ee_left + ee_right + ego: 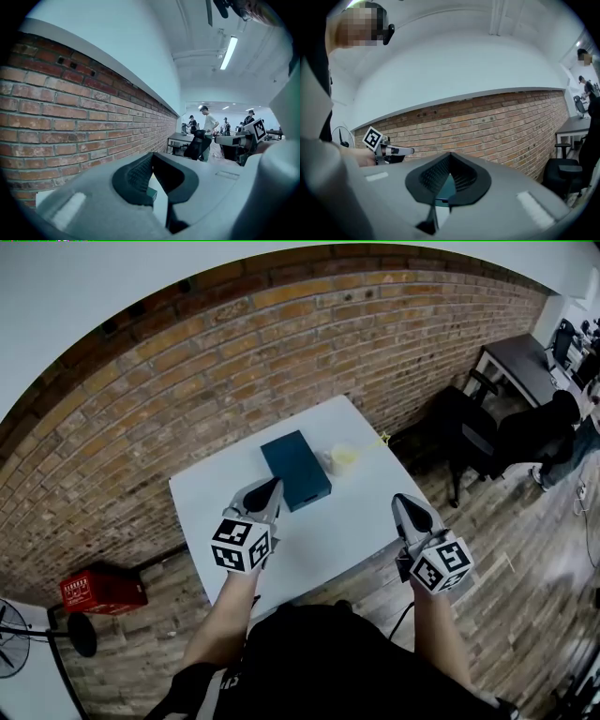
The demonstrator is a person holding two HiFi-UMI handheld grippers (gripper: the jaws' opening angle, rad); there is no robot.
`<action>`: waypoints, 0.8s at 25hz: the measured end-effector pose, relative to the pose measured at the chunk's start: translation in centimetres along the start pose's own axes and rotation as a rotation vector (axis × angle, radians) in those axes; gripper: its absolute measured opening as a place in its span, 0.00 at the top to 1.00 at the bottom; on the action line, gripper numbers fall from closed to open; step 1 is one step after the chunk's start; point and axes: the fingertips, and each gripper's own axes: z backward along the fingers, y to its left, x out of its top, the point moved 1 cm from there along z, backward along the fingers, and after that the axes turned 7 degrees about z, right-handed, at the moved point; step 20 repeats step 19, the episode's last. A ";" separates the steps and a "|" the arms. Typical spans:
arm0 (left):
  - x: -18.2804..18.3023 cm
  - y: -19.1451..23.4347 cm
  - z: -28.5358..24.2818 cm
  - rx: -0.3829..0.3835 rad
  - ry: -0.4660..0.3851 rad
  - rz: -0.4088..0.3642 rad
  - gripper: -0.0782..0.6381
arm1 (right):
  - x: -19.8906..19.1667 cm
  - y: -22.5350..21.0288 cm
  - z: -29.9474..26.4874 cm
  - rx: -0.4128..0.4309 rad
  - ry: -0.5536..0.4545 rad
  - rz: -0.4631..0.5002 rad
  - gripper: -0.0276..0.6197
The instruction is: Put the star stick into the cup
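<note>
A pale yellow cup (343, 457) stands on the white table (356, 512), just right of a teal box (295, 470). The thin star stick (379, 441) slants up and to the right from the cup's rim, its small yellow star out past the cup; whether its lower end sits inside the cup I cannot tell. My left gripper (273, 486) is shut and empty, hovering at the box's near left corner. My right gripper (401, 500) is shut and empty over the table's near right edge. Both gripper views look up at the wall over shut jaws, with a sliver of teal box (444, 185) below.
A brick wall (234, 362) runs behind the table. A red crate (103, 590) and a fan (11, 641) sit on the floor at left. A black office chair (466, 432), a dark desk (521, 362) and a person (562, 427) are at right.
</note>
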 end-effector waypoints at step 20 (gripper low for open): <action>0.8 1.5 0.1 -0.053 -0.008 -0.014 0.88 | 0.1 3.3 -0.6 -0.014 0.018 0.023 0.96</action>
